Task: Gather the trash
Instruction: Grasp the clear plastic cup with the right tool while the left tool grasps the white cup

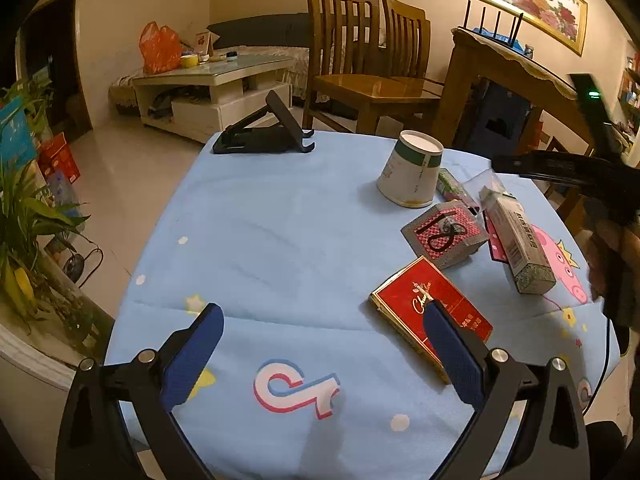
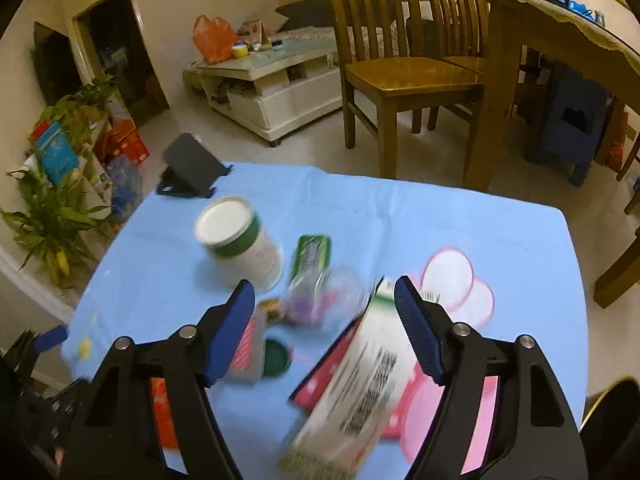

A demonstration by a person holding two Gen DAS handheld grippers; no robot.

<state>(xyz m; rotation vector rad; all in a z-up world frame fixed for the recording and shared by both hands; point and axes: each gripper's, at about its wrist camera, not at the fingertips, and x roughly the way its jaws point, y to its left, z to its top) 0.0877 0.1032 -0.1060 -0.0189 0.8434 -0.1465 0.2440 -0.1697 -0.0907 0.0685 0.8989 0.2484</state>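
Trash lies on the blue cloth-covered table (image 1: 280,240): an upturned paper cup (image 1: 412,168), a grey-pink checkered packet (image 1: 444,238), a long white-green carton (image 1: 516,240) and a red cigarette box (image 1: 404,300). My left gripper (image 1: 320,344) is open over bare cloth, its right finger overlapping the red box. My right gripper (image 2: 326,320) is open, pointing down over the pile. The blurred white-green carton (image 2: 360,384) lies between its fingers, close to the right one. The cup (image 2: 240,240), a green packet (image 2: 312,256) and a clear wrapper (image 2: 324,300) lie just beyond.
A black phone stand (image 1: 264,128) sits at the table's far edge. Wooden chairs (image 1: 360,68) and a wooden table (image 1: 500,76) stand beyond, a white coffee table (image 1: 208,92) further back. Potted plants (image 1: 24,220) crowd the left side.
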